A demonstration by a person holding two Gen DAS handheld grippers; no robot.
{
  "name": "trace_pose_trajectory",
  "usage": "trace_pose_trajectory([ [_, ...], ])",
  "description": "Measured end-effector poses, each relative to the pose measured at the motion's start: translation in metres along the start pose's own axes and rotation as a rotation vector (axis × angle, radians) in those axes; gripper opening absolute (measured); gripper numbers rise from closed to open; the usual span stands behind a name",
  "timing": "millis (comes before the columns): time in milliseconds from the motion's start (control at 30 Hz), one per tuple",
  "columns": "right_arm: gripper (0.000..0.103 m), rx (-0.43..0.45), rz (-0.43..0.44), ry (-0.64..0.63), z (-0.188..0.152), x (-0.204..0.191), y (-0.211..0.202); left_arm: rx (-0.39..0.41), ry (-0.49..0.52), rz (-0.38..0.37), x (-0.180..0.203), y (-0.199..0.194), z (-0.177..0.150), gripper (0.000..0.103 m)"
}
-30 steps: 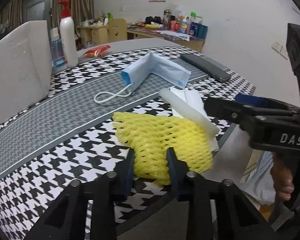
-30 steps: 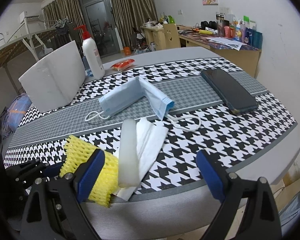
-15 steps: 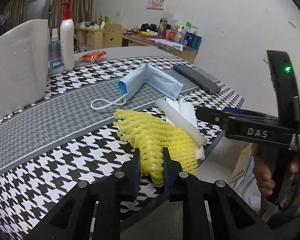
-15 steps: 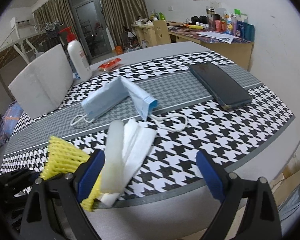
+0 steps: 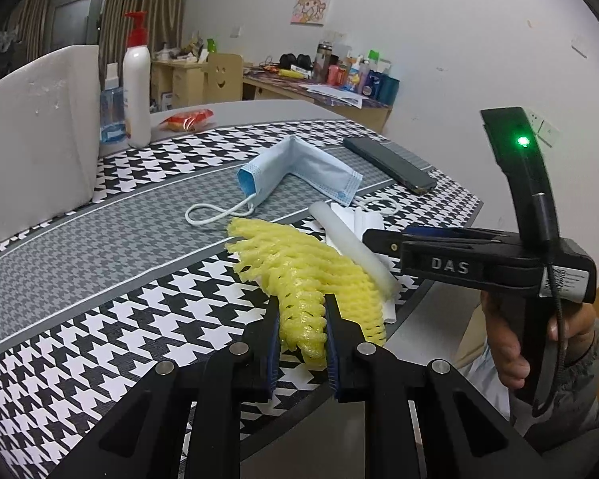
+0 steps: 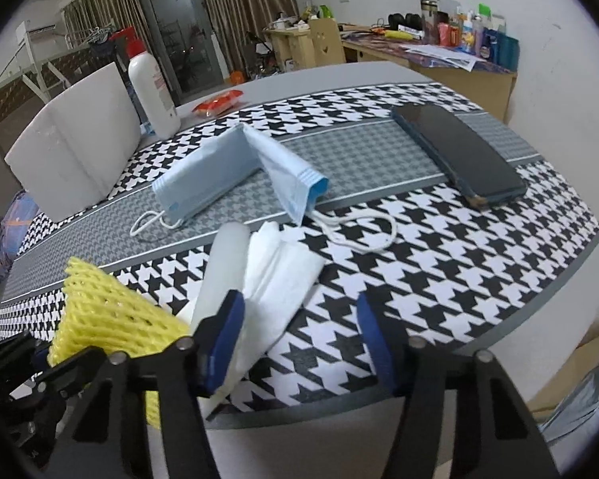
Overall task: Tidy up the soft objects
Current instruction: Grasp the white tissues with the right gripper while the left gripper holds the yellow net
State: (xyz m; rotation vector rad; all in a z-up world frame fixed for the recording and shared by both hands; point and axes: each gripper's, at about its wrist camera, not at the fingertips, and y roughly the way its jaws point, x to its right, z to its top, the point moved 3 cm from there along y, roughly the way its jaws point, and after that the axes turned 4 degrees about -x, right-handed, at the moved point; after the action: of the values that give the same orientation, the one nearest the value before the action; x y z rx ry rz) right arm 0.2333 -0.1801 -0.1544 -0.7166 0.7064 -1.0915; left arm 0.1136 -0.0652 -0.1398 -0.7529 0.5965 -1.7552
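The jaws of the left gripper (image 5: 301,339) are clamped on the near end of the yellow foam net (image 5: 299,267), which is pinched thin between the pads at the near edge of the counter (image 5: 100,319). The jaws of the right gripper (image 6: 299,339) are closing and still stand apart; the white tissue (image 6: 279,279) lies between them, with the left pad against its side, but it is not yet pressed from both sides.

The step in hand is judged to be a double pick-up: the net is already secured, the tissue is being taken. Next, the right jaws should be closed fully on the tissue before anything is lifted.

The net's long axis runs from the near edge inward, toward the grey band in the middle. The white foam roll (image 6: 223,267) lies just beside the tissue, pointing the same way. The blue face mask (image 6: 235,171), bent in a V, lies further in.
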Motion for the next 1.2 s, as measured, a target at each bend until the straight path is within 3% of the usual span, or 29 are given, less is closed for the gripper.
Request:
trace_pose_trajectory([
  [400, 0.059, -0.064, -0.03, -0.061, 0.01, -0.022, 0.01, -0.013, -0.007, 0.007, -0.004, 0.003, -0.003, 0.02],
  [500, 0.051, -0.071, -0.041, -0.096, 0.011, -0.029, 0.012, -0.021, -0.008, 0.006, -0.005, 0.005, -0.003, 0.02],
  [833, 0.05, -0.09, -0.028, -0.129, 0.016, -0.039, 0.017, -0.021, -0.005, 0.0, -0.01, 0.007, -0.002, 0.021],
  [900, 0.043, -0.068, -0.065, -0.187, 0.012, -0.048, 0.018, -0.019, -0.006, 0.0, -0.01, 0.007, -0.003, 0.02],
  [1067, 0.011, -0.074, -0.014, -0.206, 0.011, -0.054, 0.017, -0.015, -0.01, -0.002, -0.012, 0.005, -0.003, 0.02],
  [1200, 0.003, -0.088, 0.05, -0.18, 0.011, -0.05, 0.016, -0.01, -0.017, 0.005, -0.015, 0.003, -0.003, 0.02],
])
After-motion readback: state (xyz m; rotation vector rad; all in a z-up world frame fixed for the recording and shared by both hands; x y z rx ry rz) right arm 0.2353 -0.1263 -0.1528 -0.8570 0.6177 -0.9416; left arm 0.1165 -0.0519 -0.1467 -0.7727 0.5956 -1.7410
